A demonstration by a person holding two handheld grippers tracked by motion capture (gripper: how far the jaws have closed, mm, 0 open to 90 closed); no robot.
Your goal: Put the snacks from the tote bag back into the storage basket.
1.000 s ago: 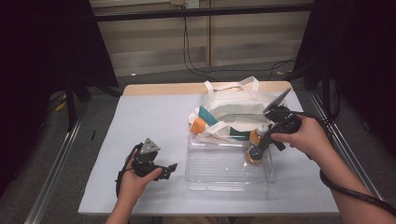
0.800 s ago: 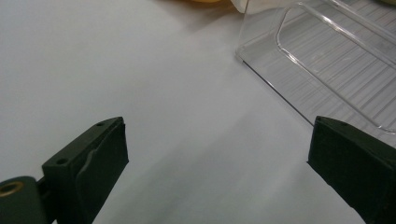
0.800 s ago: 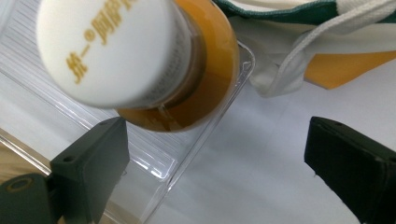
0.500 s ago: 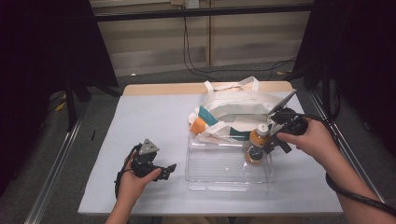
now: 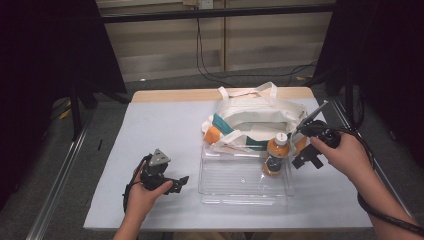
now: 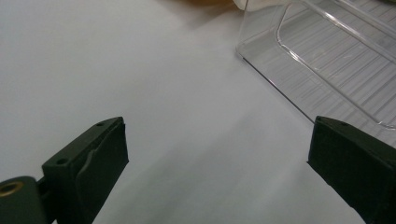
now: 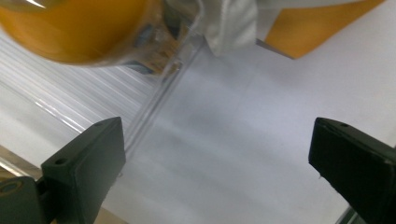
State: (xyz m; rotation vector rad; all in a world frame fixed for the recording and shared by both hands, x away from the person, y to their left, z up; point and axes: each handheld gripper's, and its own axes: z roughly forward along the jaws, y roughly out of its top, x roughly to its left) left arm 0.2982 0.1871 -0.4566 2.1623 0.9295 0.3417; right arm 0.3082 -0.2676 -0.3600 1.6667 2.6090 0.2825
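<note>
An orange drink bottle [image 5: 274, 156] with a white cap stands upright in the far right corner of a clear plastic tray [image 5: 235, 192]. My right gripper [image 5: 301, 148] is just right of the bottle, open, with nothing between its jaws. From the right gripper view the bottle [image 7: 79, 28] is at the top left behind the tray wall [image 7: 154, 107]. My left gripper [image 5: 175, 182] rests open on the white table, left of the tray. Its own view has the tray [image 6: 327, 60] at the upper right.
A white and teal tote bag [image 5: 255, 120] lies open behind the tray, with an orange object [image 5: 212, 134] at its left end. The bag's cloth [image 7: 233, 23] hangs close to the bottle. Bare table [image 5: 165, 130] lies to the left. The table's right edge is near my right hand.
My right gripper has drawn back to the right, away from the bottle, which now stands free in the tray. The left gripper has not moved.
</note>
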